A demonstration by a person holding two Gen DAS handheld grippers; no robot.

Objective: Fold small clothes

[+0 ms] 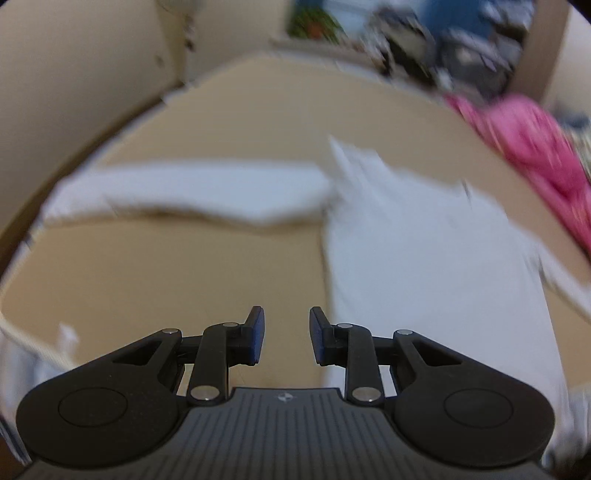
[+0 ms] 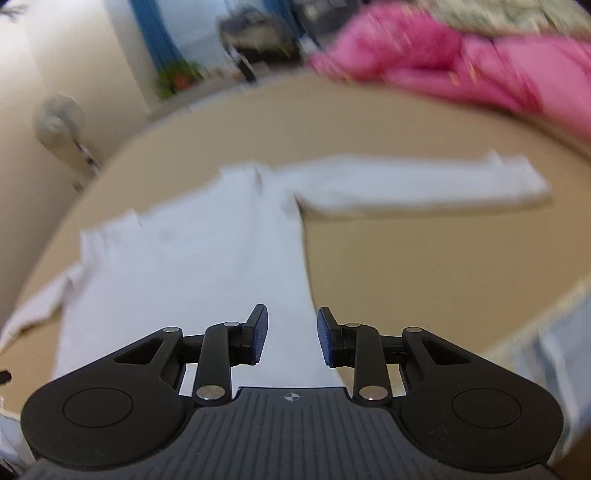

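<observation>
A white long-sleeved shirt (image 1: 424, 251) lies flat on the tan table (image 1: 166, 277), one sleeve (image 1: 192, 192) stretched out to the left. My left gripper (image 1: 287, 334) hovers above the table just left of the shirt's body, open, with nothing between its blue pads. In the right wrist view the same shirt (image 2: 192, 266) spreads below and ahead, its other sleeve (image 2: 417, 184) reaching right. My right gripper (image 2: 291, 335) hangs over the shirt's lower right edge, open and empty. Both views are blurred.
A heap of pink cloth (image 1: 535, 147) (image 2: 461, 59) sits at the table's far right. Beyond the far edge are a cream wall (image 1: 74, 74), a fan (image 2: 59, 118), blue curtains (image 2: 155, 33) and dark furniture. Pale fabric (image 2: 557, 332) shows at the near right edge.
</observation>
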